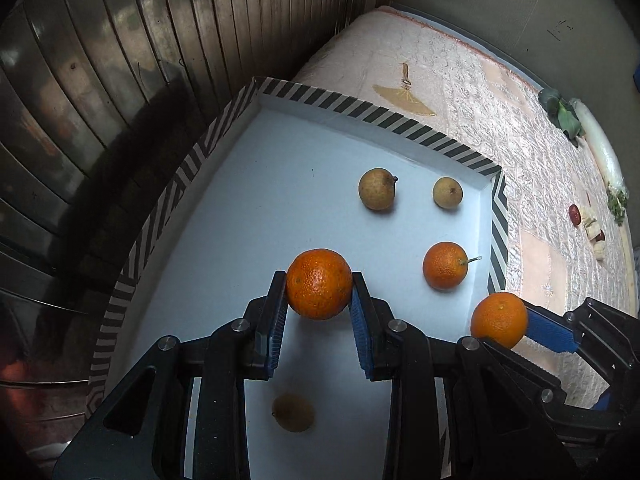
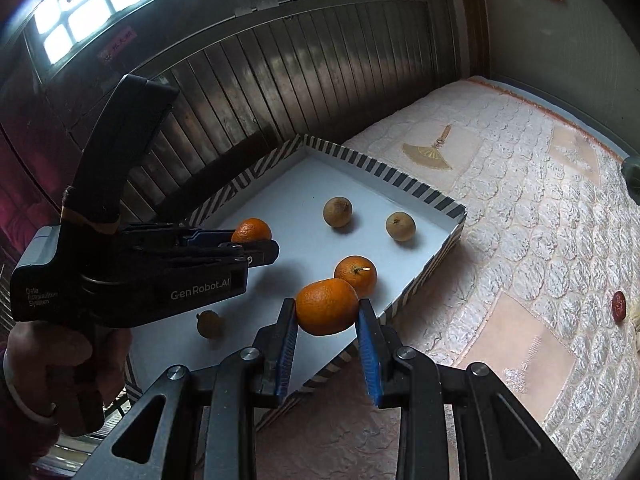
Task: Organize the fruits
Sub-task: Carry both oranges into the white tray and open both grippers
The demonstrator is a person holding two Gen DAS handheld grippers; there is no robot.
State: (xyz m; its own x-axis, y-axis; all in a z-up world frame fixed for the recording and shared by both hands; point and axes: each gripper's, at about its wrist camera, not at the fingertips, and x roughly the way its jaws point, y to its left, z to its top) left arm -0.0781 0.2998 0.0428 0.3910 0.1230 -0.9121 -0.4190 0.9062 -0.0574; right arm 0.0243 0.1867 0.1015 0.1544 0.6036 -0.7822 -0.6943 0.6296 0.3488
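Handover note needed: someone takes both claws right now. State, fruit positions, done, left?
Left claw: shut on an orange, held over the striped tray.
Right claw: shut on a second orange, at the tray's near right edge.
In the tray: one stemmed orange, two brown fruits at the far side, one more brown fruit near the front.
Done: four fruits in the tray.
Left: set both held oranges down, probably by the stemmed orange. Red fruit lies on the quilt.
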